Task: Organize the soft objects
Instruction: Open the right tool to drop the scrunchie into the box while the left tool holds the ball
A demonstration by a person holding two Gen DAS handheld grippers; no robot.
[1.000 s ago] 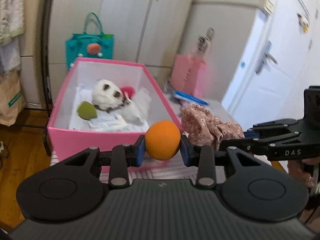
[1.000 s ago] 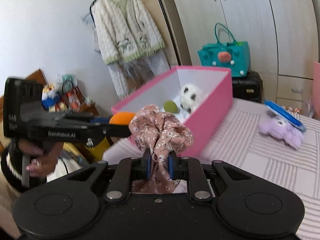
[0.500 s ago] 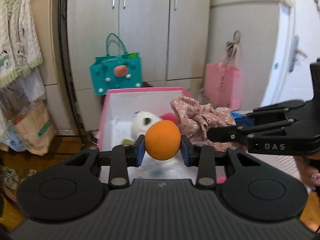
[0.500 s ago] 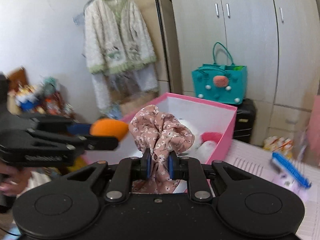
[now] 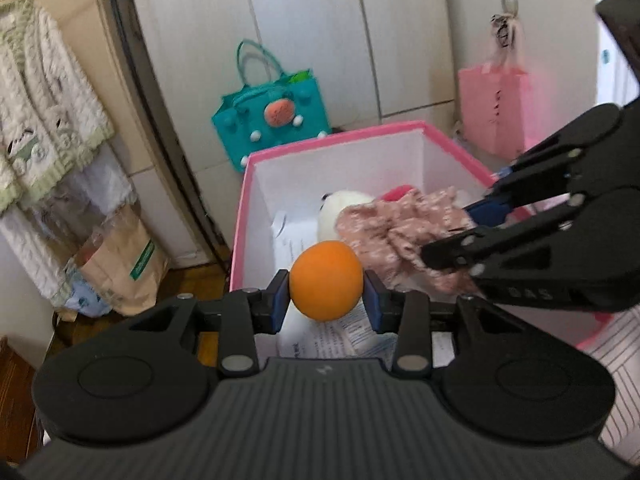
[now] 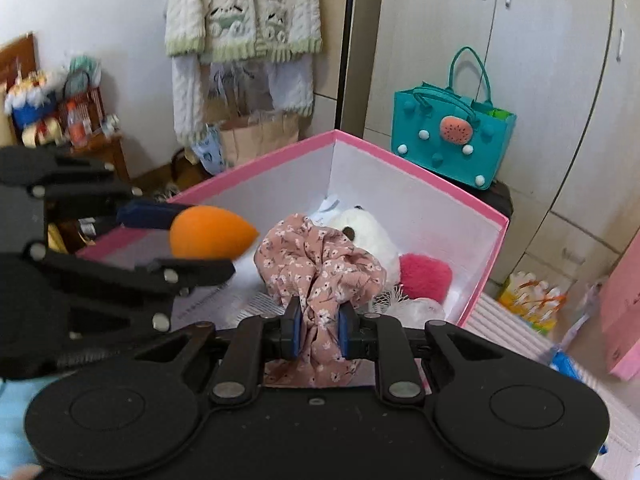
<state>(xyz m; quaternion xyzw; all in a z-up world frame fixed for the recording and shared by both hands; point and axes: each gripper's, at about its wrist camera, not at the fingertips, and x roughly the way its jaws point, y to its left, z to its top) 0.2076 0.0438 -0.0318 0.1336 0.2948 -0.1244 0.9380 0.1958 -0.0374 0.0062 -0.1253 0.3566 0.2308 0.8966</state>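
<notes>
My left gripper (image 5: 326,301) holds an orange egg-shaped sponge (image 5: 326,274) over the near end of the open pink box (image 5: 332,136). Its jaws are starting to open, but the pads still touch the sponge. My right gripper (image 6: 319,328) is shut on a bunched pink floral cloth (image 6: 316,264), held above the box's (image 6: 420,176) inside. In the box lie a white plush toy (image 6: 372,236), a red fluffy thing (image 6: 424,276) and papers. Each gripper shows in the other's view: the right one (image 5: 448,236) with the cloth (image 5: 384,232), the left one (image 6: 208,240) with the sponge (image 6: 212,232).
A teal tote bag (image 6: 452,136) stands behind the box against the wardrobe doors. A pink bag (image 5: 494,108) hangs at the right. A knitted cardigan (image 6: 244,8) hangs at the left over a brown paper bag (image 5: 128,264). The striped bed cover (image 6: 516,344) lies right of the box.
Both grippers have swung left and come over the pink box with the sponge and the cloth. The box now fills the middle of both views.
</notes>
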